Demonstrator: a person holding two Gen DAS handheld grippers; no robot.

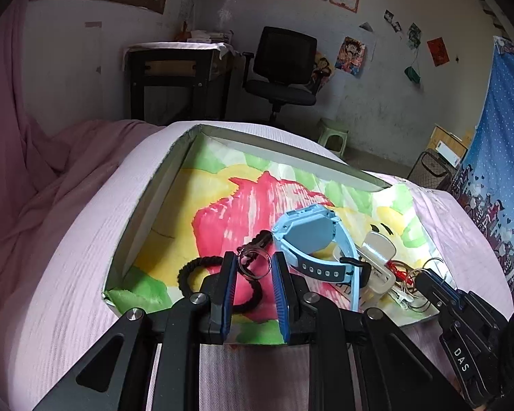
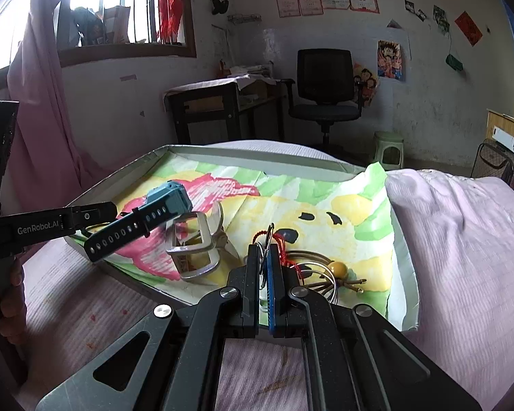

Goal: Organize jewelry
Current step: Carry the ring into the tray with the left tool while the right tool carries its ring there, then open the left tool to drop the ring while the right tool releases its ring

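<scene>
The black braided hair tie (image 1: 202, 274) loops under the left gripper's blue-padded fingers (image 1: 228, 287), so its near side is hidden. In the right wrist view, the thin metal ring with red cord (image 2: 270, 236) vanishes between the pressed pads, and the bangles (image 2: 320, 272) slip behind the black frame.

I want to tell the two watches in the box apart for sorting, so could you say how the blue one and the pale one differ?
The blue watch has a solid blue case and a dark strap with a row of holes; the pale watch is whitish, with a squarish see-through frame. The blue watch sits nearer the left gripper, its strap reaching over the box's near edge; the pale watch lies nearer the right gripper. Both rest on the painted paper lining the box.
</scene>
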